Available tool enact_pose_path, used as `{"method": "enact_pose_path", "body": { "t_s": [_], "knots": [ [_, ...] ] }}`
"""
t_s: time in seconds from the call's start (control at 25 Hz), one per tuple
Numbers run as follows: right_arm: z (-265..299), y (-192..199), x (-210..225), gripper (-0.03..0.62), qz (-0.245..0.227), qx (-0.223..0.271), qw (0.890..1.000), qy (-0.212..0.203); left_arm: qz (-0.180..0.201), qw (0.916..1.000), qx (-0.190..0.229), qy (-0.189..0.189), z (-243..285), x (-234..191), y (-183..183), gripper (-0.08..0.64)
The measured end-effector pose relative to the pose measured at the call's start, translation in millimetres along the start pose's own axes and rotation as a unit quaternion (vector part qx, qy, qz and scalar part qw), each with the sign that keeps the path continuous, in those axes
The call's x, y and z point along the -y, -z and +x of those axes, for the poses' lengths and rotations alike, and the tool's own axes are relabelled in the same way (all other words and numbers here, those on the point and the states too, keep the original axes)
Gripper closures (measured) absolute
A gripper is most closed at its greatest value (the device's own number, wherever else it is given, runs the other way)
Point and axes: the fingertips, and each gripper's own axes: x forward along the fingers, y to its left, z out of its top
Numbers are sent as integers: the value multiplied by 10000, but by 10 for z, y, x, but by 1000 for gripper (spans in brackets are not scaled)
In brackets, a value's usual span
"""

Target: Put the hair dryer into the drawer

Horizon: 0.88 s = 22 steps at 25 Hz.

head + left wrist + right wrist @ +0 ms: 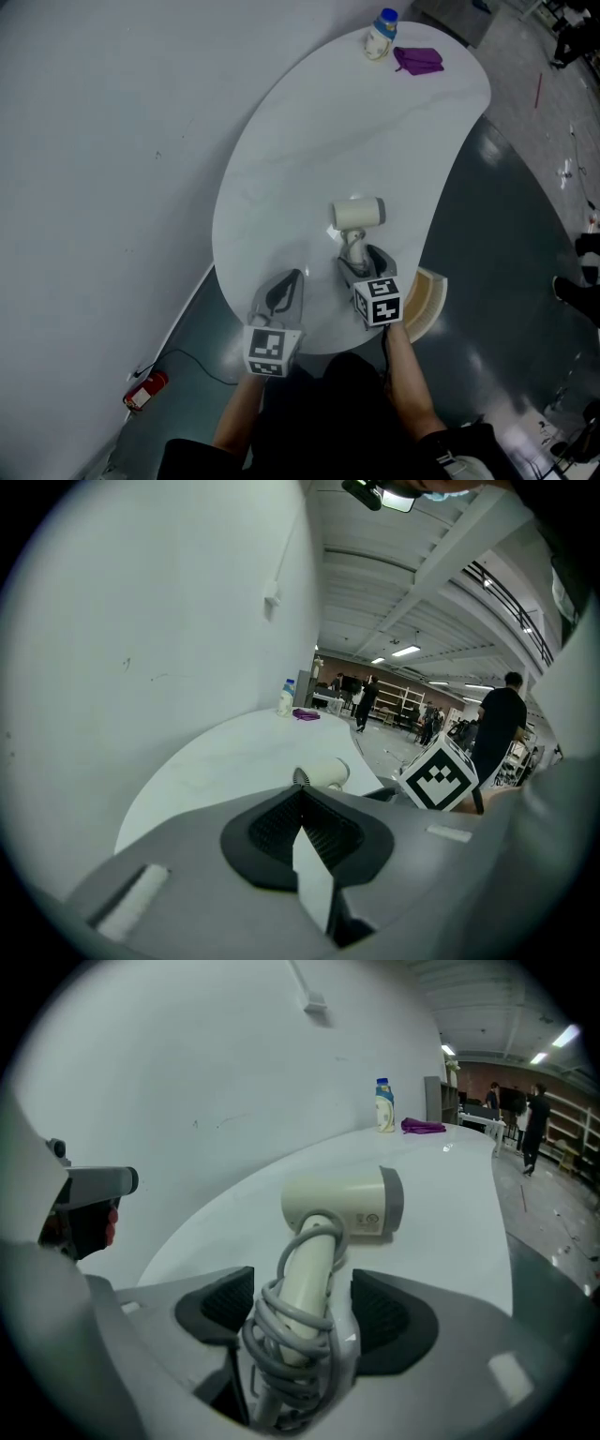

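A cream hair dryer (358,214) lies on the white table (300,159) near its front edge, its grey cord wound round the handle. In the right gripper view the hair dryer (342,1202) has its handle running back between my jaws. My right gripper (361,258) is open, with a gap between each pad and the handle. In its own view the right gripper (298,1307) has a dark pad on either side of the corded handle. My left gripper (286,286) hovers left of the dryer, its jaws together and empty. The left gripper (302,799) looks along the table at the hair dryer (323,773).
A small bottle (381,35) and a purple cloth (417,60) sit at the table's far end. A tan curved piece (427,300) sticks out under the table edge by my right hand. A red object (145,391) with a cable lies on the floor. People stand far off.
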Motion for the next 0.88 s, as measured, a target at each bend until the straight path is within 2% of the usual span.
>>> {"method": "enact_pose_path", "body": {
  "t_s": [0.28, 0.64, 0.88],
  "knots": [
    [106, 22, -9, 273, 2, -40, 10000, 40, -60, 9999, -12, -125, 5, -74, 23, 552],
    [196, 94, -44, 273, -249, -203, 9994, 101, -147, 9996, -17, -239, -18, -124, 46, 552],
    [224, 127, -12, 273, -465, -206, 9979, 398, -170, 9994, -23, -302, -73, -177, 39, 552]
  ]
}}
